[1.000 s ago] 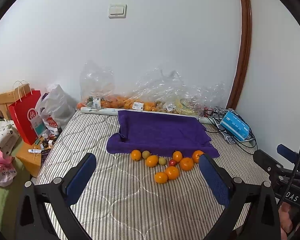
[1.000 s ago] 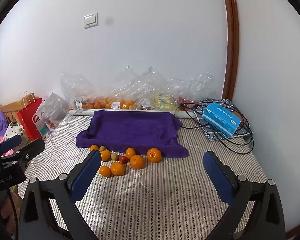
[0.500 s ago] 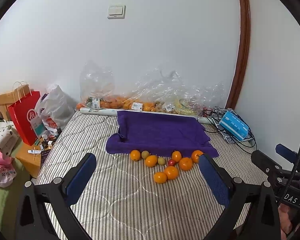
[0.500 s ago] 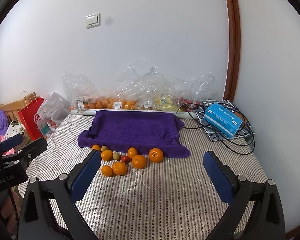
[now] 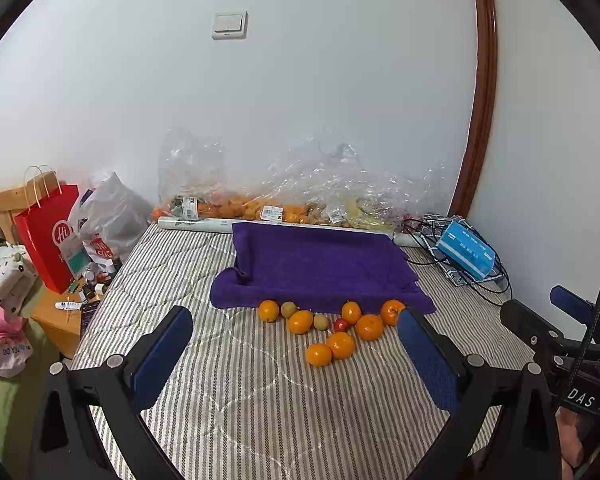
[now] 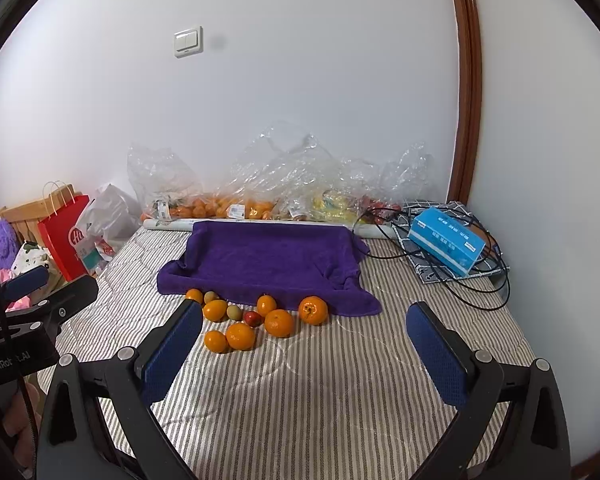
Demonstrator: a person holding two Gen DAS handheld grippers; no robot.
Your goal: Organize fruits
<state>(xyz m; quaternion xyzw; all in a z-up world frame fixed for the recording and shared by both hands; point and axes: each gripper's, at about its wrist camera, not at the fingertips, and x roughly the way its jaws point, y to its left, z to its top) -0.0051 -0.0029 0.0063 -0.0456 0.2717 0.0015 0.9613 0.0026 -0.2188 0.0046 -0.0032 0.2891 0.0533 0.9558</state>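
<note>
On the striped mattress [image 5: 260, 400], from the left wrist view, oranges [image 5: 340, 345] and smaller fruits huddle just before the purple towel [image 5: 320, 268]; the left gripper [image 5: 296, 354] hangs wide open, empty. In the right wrist view, the right gripper [image 6: 304, 354] gapes empty too, near the towel's front edge. A nudged orange could roll across the quilt.

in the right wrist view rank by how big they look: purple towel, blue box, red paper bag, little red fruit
1. purple towel
2. blue box and red paper bag: look alike, and the bag is partly hidden, so unranked
3. little red fruit
</note>
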